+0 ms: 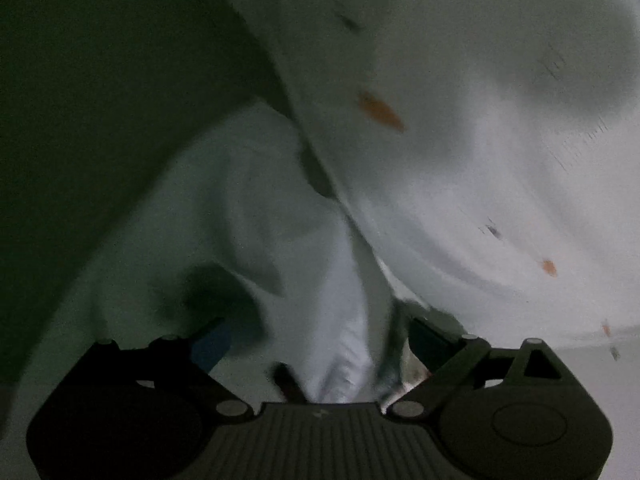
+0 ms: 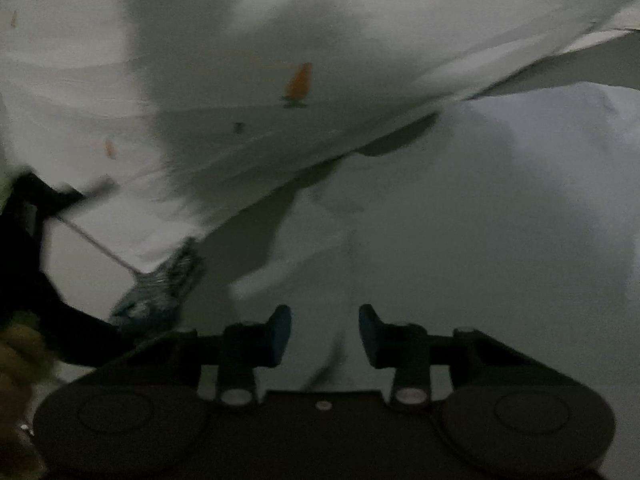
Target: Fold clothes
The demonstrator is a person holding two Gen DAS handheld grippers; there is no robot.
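Note:
A white garment (image 1: 460, 160) with small orange and dark prints fills both views, lifted and blurred. In the left wrist view a bunched fold of it (image 1: 344, 340) runs down between the fingers of my left gripper (image 1: 320, 340). Those fingers stand wide apart, and cloth partly covers the right one (image 1: 424, 340). In the right wrist view the garment's printed layer (image 2: 280, 100) hangs above a plain white layer (image 2: 480, 240). My right gripper (image 2: 325, 340) has its blue pads (image 2: 282, 332) a small gap apart. A thin crease of white cloth lies in that gap, and neither pad visibly presses it.
A dark green surface (image 1: 80, 120) fills the left of the left wrist view, and a pale surface (image 1: 600, 380) shows at its lower right. At the left edge of the right wrist view are a blurred dark device with a thin rod (image 2: 92, 240) and a person's hand (image 2: 16, 360).

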